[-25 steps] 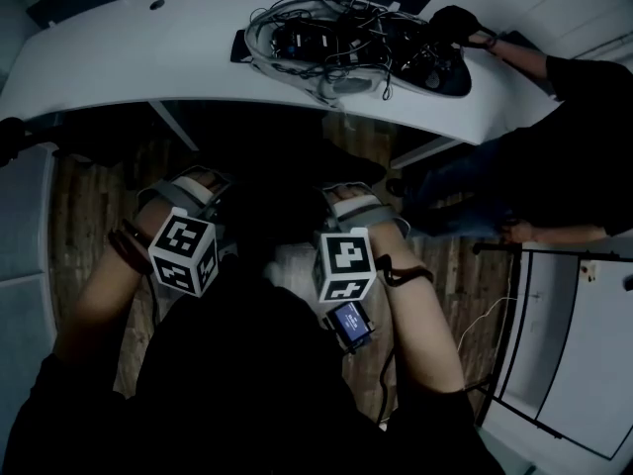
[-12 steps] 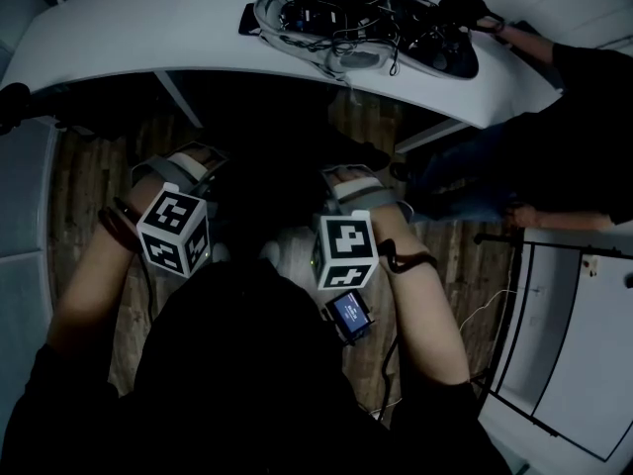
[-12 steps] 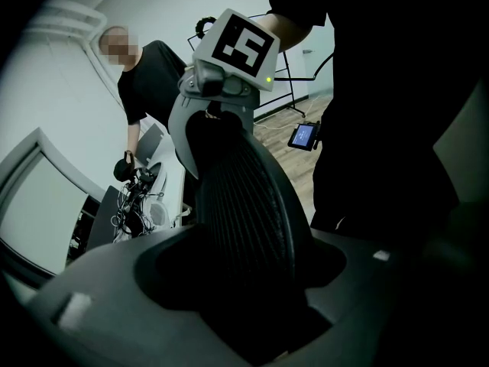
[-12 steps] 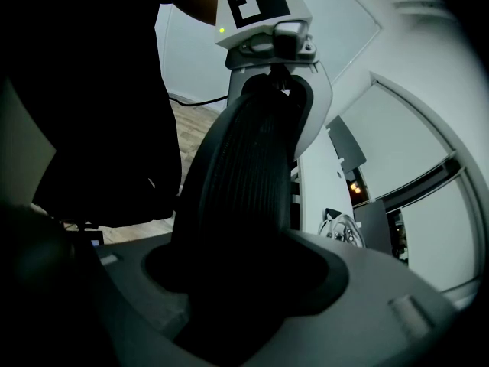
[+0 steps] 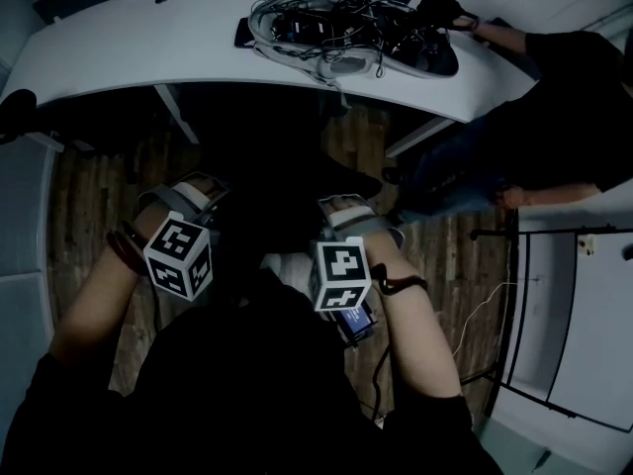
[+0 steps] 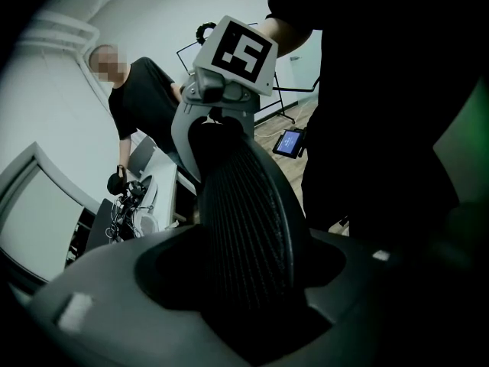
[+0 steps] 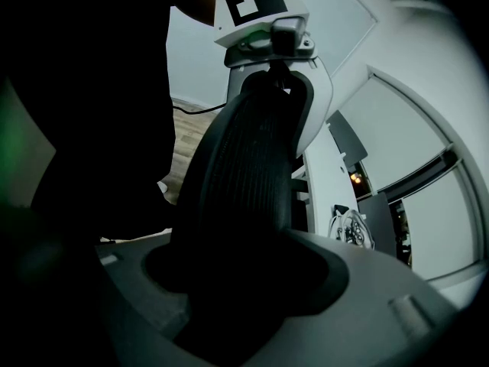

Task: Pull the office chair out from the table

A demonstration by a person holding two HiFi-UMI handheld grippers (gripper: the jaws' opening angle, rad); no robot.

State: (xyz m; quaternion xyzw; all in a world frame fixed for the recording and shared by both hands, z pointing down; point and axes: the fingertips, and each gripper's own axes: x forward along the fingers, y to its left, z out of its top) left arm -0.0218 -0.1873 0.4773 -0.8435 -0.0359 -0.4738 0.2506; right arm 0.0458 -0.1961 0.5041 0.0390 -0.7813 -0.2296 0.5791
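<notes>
The black office chair (image 5: 269, 201) stands between me and the white curved table (image 5: 109, 52). Only its dark mesh backrest (image 6: 244, 228) shows clearly. My left gripper (image 5: 188, 201) is shut on the backrest's top edge at the left, and my right gripper (image 5: 348, 216) is shut on it at the right. In the left gripper view the ribbed backrest fills the jaws of the left gripper (image 6: 244, 297), with the right gripper (image 6: 218, 117) clamped at the far end. The right gripper view shows the same backrest (image 7: 244, 182) between the right gripper's (image 7: 237, 289) jaws. The seat and wheels are hidden.
A tangle of cables (image 5: 336, 28) lies on the table. Another person (image 5: 554, 107) in black sits at the right, one gloved hand on the cables. A table leg (image 5: 173, 112) slants down to the wooden floor (image 5: 89, 196). A white panel (image 5: 584, 334) stands at the right.
Both grippers and the backrest have come back toward me. The table sits farther up the head view, with more floor showing between it and the chair.
</notes>
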